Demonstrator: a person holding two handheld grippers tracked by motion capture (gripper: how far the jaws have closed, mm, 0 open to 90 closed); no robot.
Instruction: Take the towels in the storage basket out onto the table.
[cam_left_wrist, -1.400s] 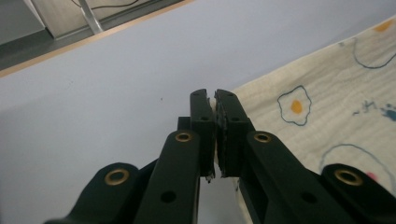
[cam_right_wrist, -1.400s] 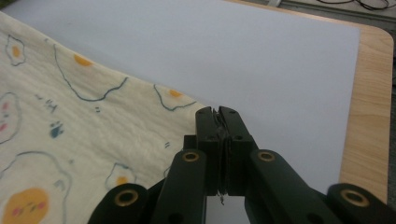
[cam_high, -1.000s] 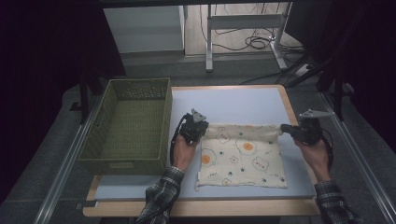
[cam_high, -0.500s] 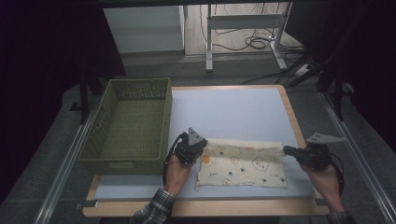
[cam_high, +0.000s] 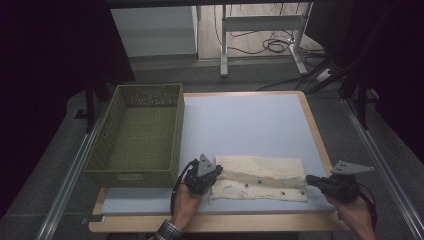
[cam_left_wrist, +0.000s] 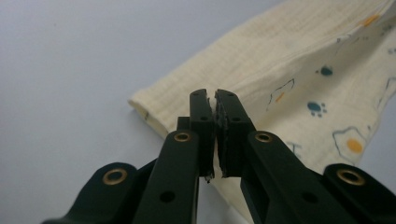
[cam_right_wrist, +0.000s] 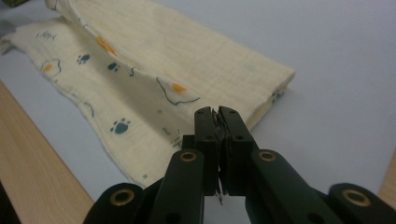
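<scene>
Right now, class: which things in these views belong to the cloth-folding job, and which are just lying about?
In the job:
- patterned cloth
- left hand-held gripper, shut on its edge
- right hand-held gripper, shut on its edge
- table

Lying about:
- green basket
- cables on the floor

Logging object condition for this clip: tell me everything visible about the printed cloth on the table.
The cloth is pale cream, crinkled woven fabric printed with blue paw prints, orange spots and outline drawings. It lies flat near the table's front edge, partly folded: its far portion is turned over toward the front, plain side up, leaving a printed strip showing. The left gripper is shut on its left end and the right gripper on its right end. It is apart from the green basket.
</scene>
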